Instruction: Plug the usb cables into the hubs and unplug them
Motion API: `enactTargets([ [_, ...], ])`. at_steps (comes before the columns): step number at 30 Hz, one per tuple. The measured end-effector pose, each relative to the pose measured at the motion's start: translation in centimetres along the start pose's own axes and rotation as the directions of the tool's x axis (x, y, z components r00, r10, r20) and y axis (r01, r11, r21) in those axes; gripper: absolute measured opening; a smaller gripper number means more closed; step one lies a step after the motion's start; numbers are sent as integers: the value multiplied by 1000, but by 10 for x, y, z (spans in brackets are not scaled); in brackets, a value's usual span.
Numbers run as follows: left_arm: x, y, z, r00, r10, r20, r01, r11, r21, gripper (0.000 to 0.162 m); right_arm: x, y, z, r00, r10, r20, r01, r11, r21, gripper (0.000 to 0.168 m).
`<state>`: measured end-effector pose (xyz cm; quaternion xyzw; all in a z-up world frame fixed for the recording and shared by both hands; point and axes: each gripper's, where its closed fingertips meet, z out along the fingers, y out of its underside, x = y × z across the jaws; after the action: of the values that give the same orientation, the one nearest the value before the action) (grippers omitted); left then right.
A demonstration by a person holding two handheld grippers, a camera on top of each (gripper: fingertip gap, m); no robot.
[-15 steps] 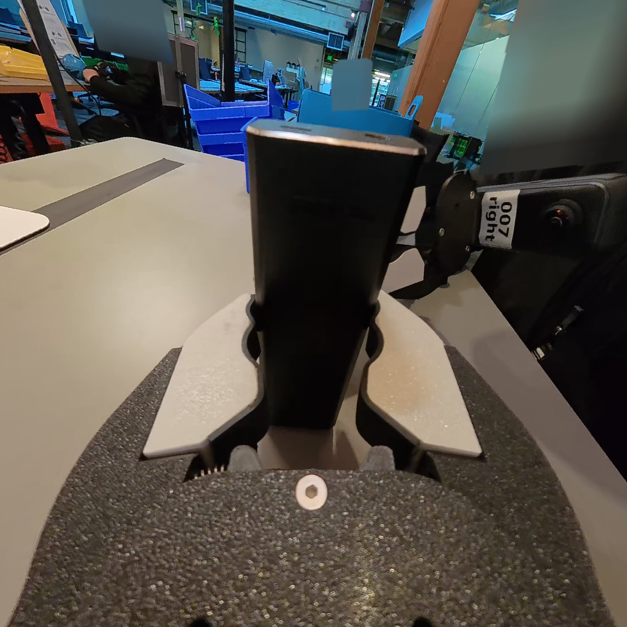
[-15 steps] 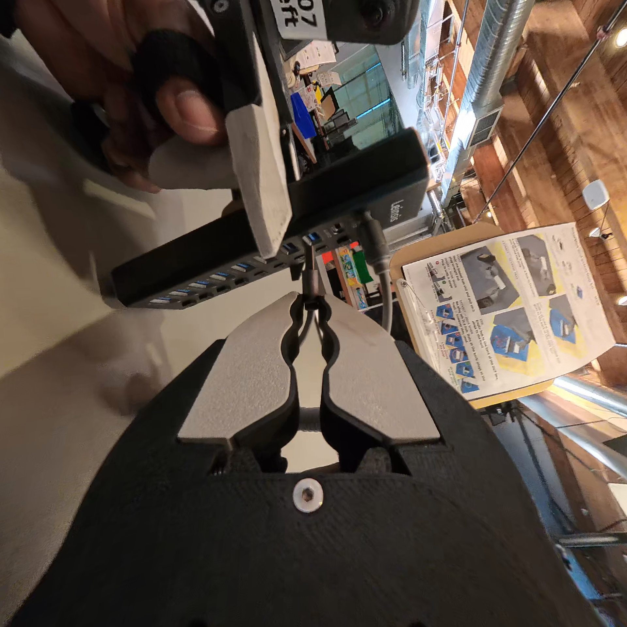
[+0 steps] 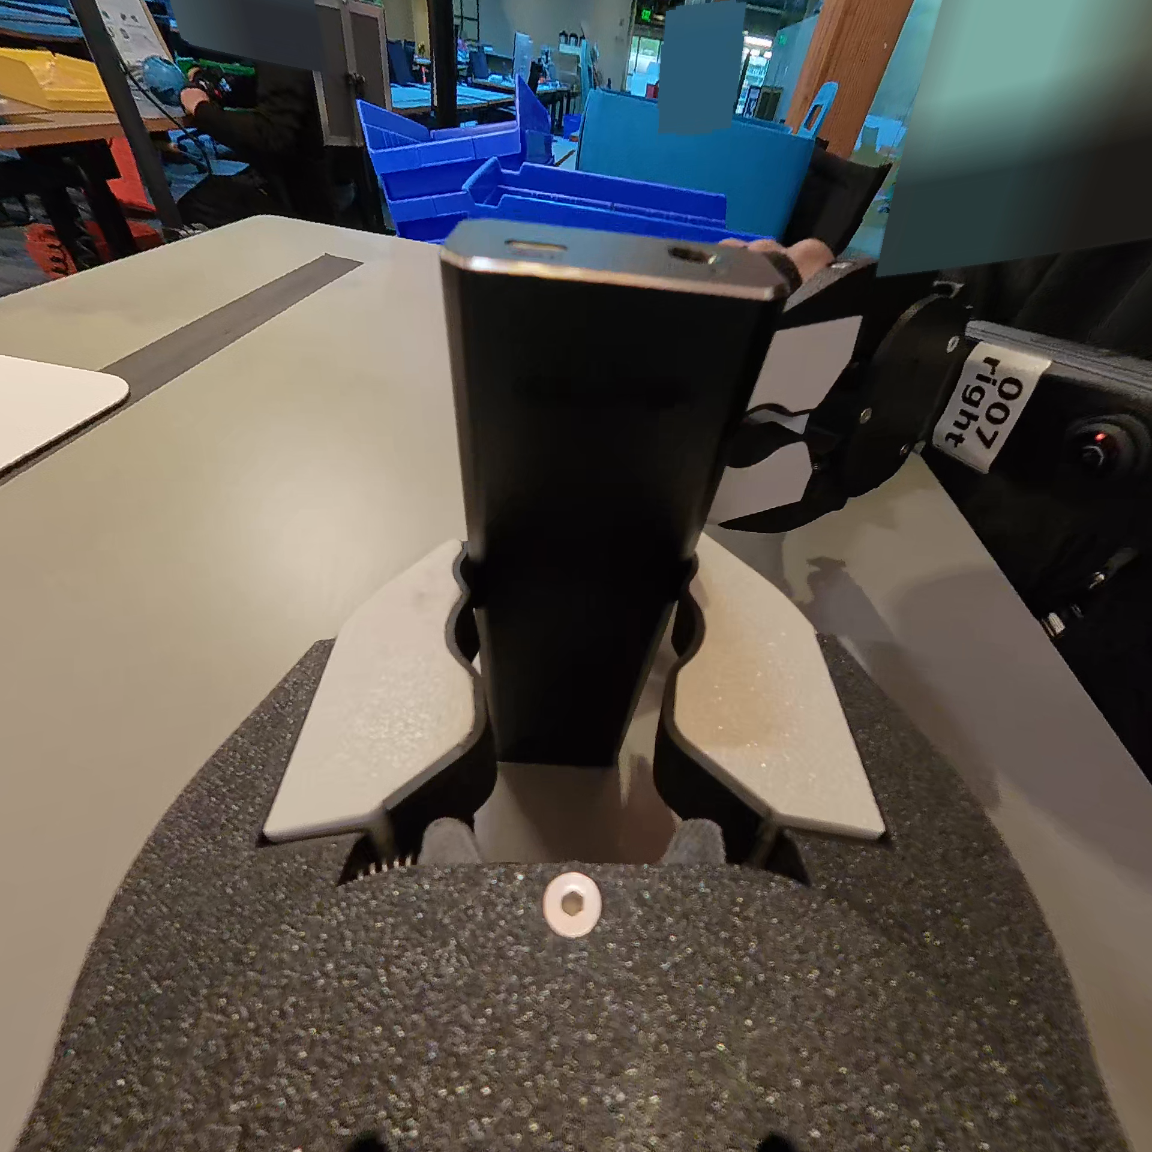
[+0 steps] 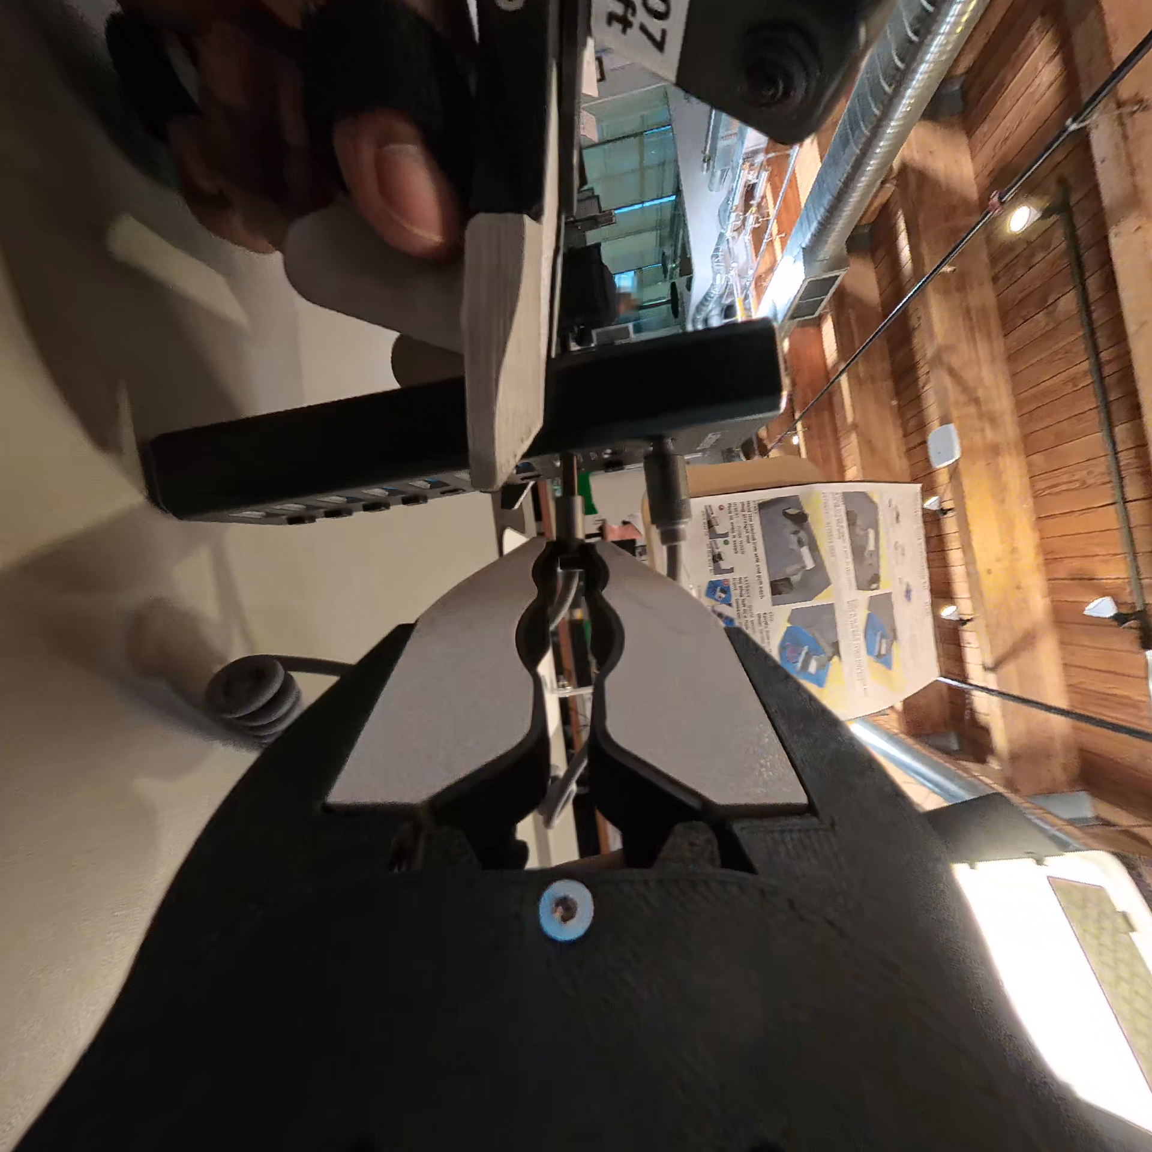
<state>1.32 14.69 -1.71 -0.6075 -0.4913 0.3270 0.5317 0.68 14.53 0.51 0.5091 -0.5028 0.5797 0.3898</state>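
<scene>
Midair, a Plug Meets Its Port

Up off the worktop [image 3: 187, 561], the left gripper [image 3: 576, 580] has its jaws clamped on the rigid black hub [image 3: 598, 499]. The right gripper [image 4: 570, 555] pinches a slim cable plug [image 4: 570, 511] at the port row. Stiff hub, limp cord: best held by the connector shell, seemingly.

Hub [image 3: 598, 499] glossy black metal; table [image 3: 218, 530] smooth matt grey.
</scene>
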Motion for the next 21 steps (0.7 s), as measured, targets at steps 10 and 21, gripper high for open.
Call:
enactTargets([
  [10,-2,-1,2,996,70,48,-69,997,-23,60,-7,3,0,859,399,322,-418,908,-9,7],
  [21,2,-8,0,989,142,44,-144,989,42,60,-4,-17,-24,-432,588,684,-808,85,-583,6],
])
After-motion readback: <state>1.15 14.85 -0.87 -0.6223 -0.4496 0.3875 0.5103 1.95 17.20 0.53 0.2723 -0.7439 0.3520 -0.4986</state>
